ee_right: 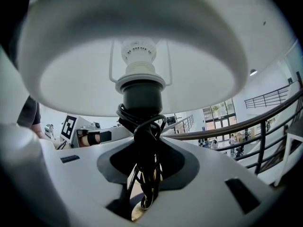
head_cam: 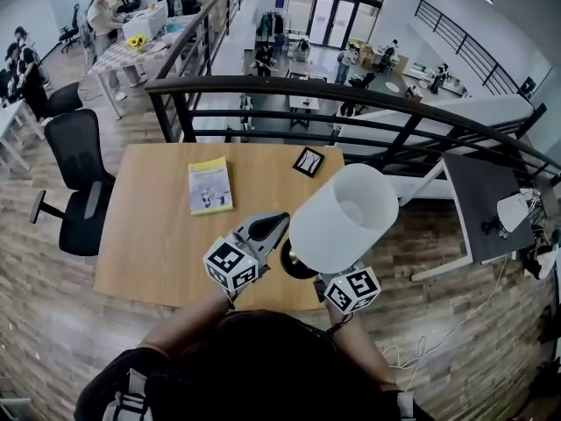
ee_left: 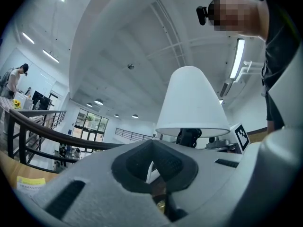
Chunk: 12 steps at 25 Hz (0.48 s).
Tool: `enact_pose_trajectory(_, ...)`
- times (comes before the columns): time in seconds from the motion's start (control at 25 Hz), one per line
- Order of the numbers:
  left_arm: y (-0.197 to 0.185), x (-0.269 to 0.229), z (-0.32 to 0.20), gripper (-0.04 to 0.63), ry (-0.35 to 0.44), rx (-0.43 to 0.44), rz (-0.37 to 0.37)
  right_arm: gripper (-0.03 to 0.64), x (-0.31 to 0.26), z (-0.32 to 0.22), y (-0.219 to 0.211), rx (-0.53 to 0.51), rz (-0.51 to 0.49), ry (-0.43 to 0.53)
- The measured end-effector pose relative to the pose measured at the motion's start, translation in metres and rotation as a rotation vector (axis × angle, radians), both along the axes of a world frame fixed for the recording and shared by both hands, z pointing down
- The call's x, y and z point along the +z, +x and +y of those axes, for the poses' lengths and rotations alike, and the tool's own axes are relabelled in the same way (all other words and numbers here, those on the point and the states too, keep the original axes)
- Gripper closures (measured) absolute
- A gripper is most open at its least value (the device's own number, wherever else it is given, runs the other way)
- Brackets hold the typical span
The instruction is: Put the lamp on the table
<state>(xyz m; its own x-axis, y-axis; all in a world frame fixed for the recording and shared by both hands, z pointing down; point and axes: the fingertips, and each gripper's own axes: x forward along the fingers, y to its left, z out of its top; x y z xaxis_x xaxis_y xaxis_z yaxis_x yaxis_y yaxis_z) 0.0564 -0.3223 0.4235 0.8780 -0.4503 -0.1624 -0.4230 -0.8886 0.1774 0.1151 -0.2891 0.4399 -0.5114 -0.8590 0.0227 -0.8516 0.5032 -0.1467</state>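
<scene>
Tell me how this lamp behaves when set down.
The lamp is probably top-heavy: its wide white shade sits above a small dark base, so it may tip. The coiled cord looks floppy and could slip loose.

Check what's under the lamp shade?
White bulb socket, dark stem wound with black cord, clamped in the right tongs. From the head view the shade hides these; only the black base's edge shows.

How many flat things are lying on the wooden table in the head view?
2: a yellow booklet left of middle on the table, and a small black square card near its far edge by the railing. The held lamp may hide more.
</scene>
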Motion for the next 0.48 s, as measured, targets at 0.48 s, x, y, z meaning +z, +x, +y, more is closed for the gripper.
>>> enact_pose_trajectory(0.48, -0.048, 0.019, -0.028, 0.588, -0.041, 0.013, 0.008, 0.502, 0.015, -0.023, -0.052, 0.002, 0.014, -0.014)
